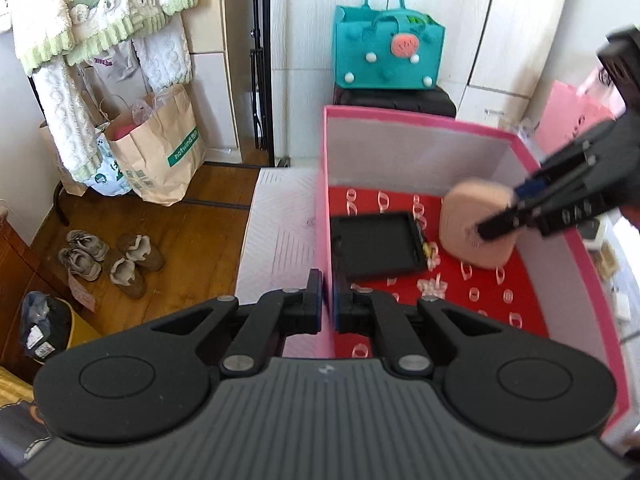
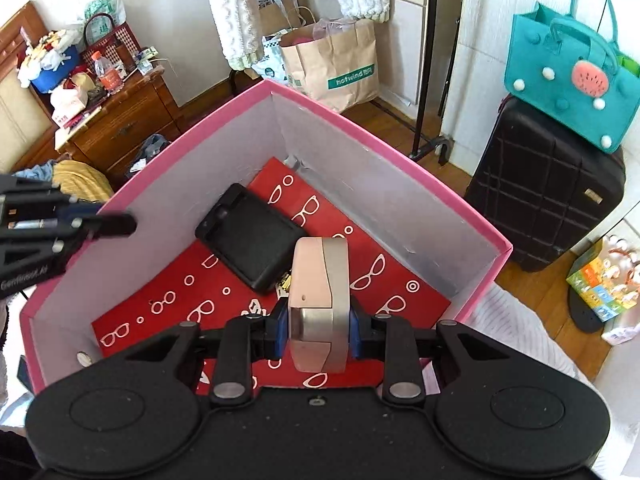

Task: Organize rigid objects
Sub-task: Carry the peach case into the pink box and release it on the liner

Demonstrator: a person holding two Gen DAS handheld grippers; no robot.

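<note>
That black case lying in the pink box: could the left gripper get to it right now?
Probably not right away. The left gripper is shut on the pink box wall, so it must let go first. The black case lies uncovered just beyond; the right gripper holds a pink case alongside.

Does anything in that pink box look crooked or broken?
Nothing looks broken. The flat black rectangular case lies askew on the red glasses-print lining of the pink cardboard box, while the right gripper holds a pink-and-silver rounded case.

Both grippers, left gripper (image 1: 329, 304) and right gripper (image 2: 319, 330), are built in matte black plastic with silver pivot screws. Blue pads are fitted on the fingers (image 2: 280, 328). Round discs and a ribbed grey housing are seen behind.
</note>
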